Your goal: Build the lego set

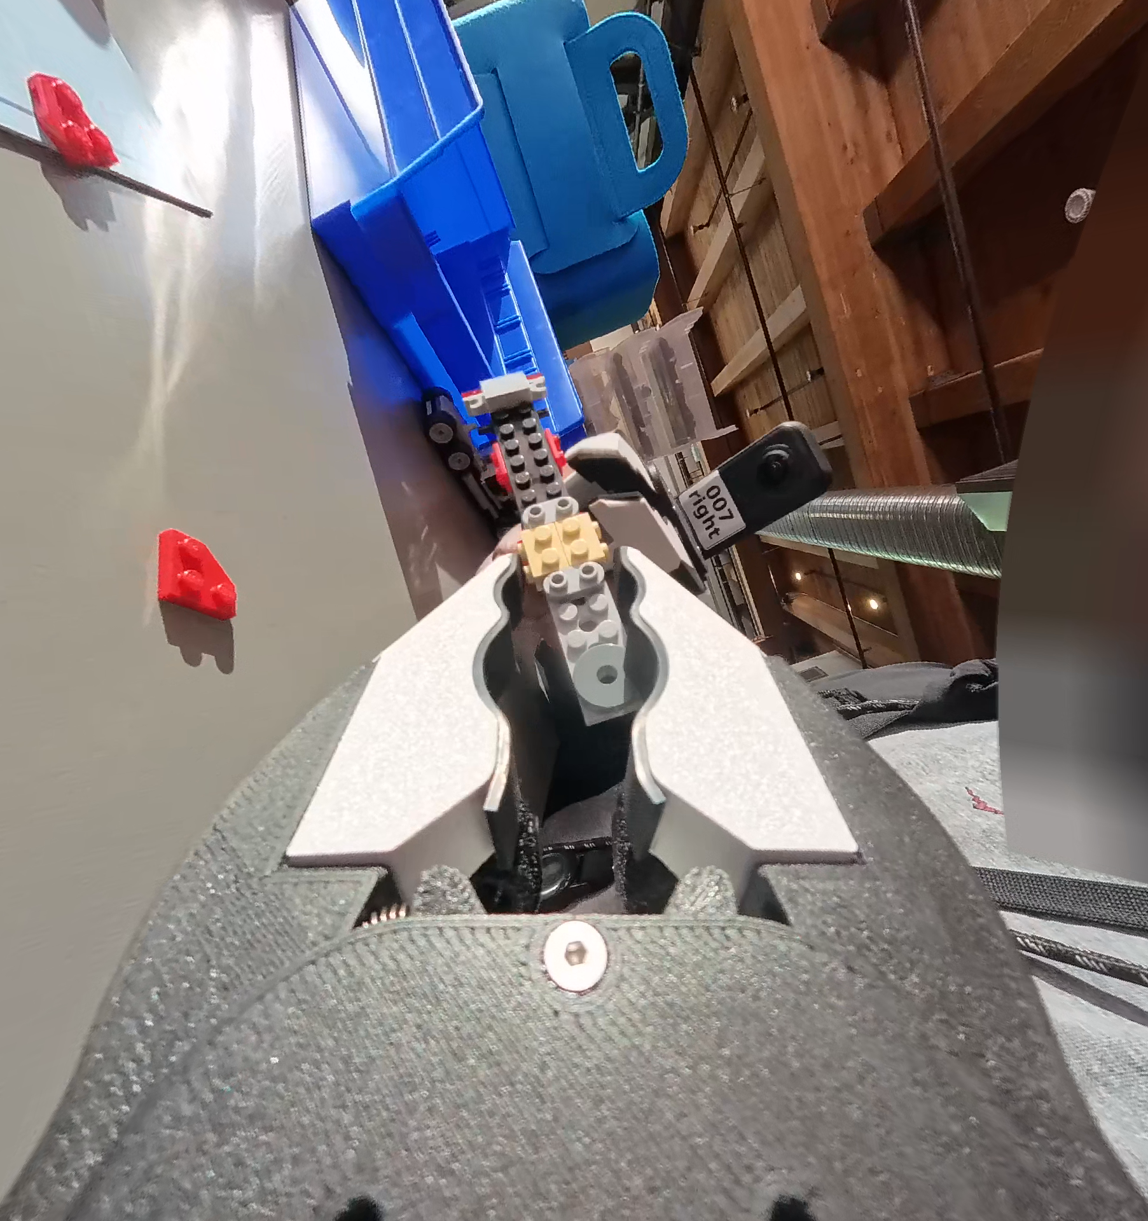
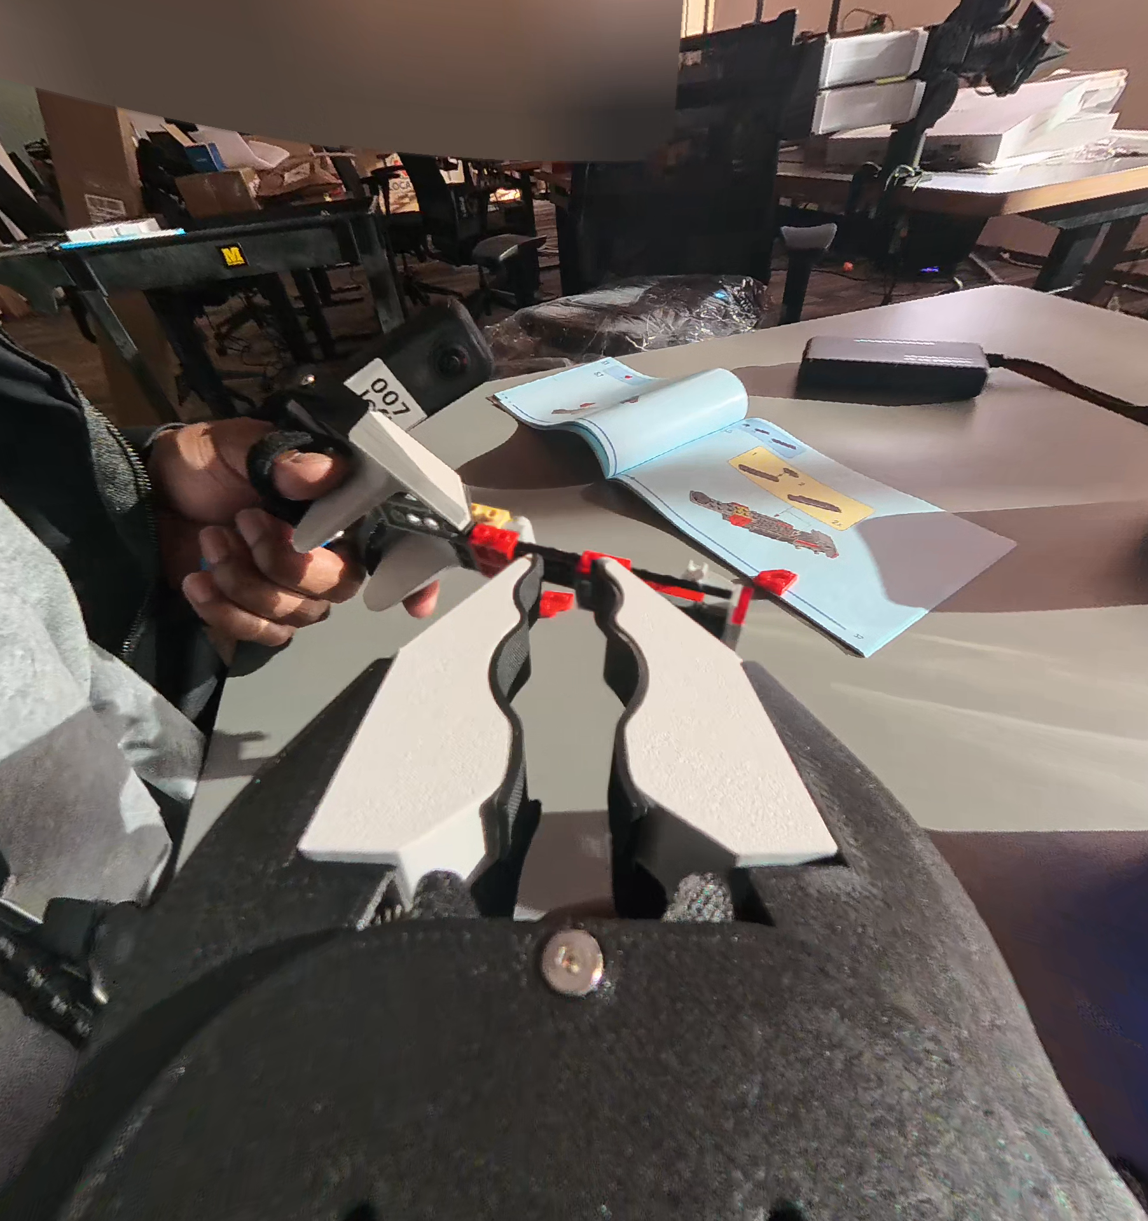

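Note:
The lego model [image 1: 544, 502] is a long narrow strip of grey, tan and black plates with red bits at its sides. My left gripper [image 1: 568, 561] is shut on its grey end and holds it above the table. In the right wrist view the model [image 2: 492, 538] sticks out of the left gripper [image 2: 468, 535], edge-on. My right gripper [image 2: 568, 563] has its tips at the model's middle, jaws partly apart; it also shows in the left wrist view [image 1: 577, 482]. Whether it grips anything is hidden. Two loose red wedge plates [image 1: 194, 575] [image 1: 72, 122] lie on the table.
The open instruction booklet [image 2: 723, 476] lies on the grey table [image 2: 954, 694], one red wedge [image 2: 776, 580] at its edge. Blue bins [image 1: 425, 198] stand at the table's far side with a small wheeled build [image 1: 449, 436] beside them. A black box [image 2: 895, 367] with a cable sits further back.

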`<state>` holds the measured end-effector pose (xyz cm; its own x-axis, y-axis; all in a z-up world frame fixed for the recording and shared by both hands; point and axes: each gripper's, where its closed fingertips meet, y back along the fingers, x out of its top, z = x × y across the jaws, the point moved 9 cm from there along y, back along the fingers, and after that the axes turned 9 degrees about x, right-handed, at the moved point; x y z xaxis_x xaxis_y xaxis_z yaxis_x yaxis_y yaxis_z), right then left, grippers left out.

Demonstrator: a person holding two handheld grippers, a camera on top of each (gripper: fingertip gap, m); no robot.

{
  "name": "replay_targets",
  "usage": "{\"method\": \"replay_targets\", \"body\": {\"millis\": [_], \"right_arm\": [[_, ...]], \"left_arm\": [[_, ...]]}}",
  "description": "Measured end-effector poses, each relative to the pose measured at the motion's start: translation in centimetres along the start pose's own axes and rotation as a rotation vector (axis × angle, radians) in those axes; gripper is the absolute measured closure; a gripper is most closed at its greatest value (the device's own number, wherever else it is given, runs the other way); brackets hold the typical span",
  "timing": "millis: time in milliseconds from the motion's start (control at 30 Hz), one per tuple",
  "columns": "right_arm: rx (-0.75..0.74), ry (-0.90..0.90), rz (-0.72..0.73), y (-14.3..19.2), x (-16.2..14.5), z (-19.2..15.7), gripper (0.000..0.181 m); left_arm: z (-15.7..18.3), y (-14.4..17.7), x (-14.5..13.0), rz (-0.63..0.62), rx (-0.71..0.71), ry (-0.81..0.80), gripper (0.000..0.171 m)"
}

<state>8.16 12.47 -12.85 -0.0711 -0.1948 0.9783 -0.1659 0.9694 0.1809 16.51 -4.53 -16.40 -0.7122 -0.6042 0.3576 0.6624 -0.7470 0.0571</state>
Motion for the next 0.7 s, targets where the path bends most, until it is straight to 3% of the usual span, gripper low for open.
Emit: {"method": "replay_targets", "body": {"millis": [233, 500, 700], "right_arm": [[0.008, 0.203, -0.084, 0.5, 1.0, 0.3, 0.153], [0.18, 0.601, -0.301, -2.5, 2.0, -1.7, 0.149], [0.29, 0.664, -0.443, -4.5, 1.2, -3.0, 0.148]], "left_arm": [[-0.2, 0.9, 0.5, -0.058, 0.041, -0.038, 0.145], [0.3, 1.4, 0.4, -0.219, 0.077, -0.089, 0.145], [1.0, 1.5, 0.0, -0.303, 0.101, -0.139, 0.145]]}}
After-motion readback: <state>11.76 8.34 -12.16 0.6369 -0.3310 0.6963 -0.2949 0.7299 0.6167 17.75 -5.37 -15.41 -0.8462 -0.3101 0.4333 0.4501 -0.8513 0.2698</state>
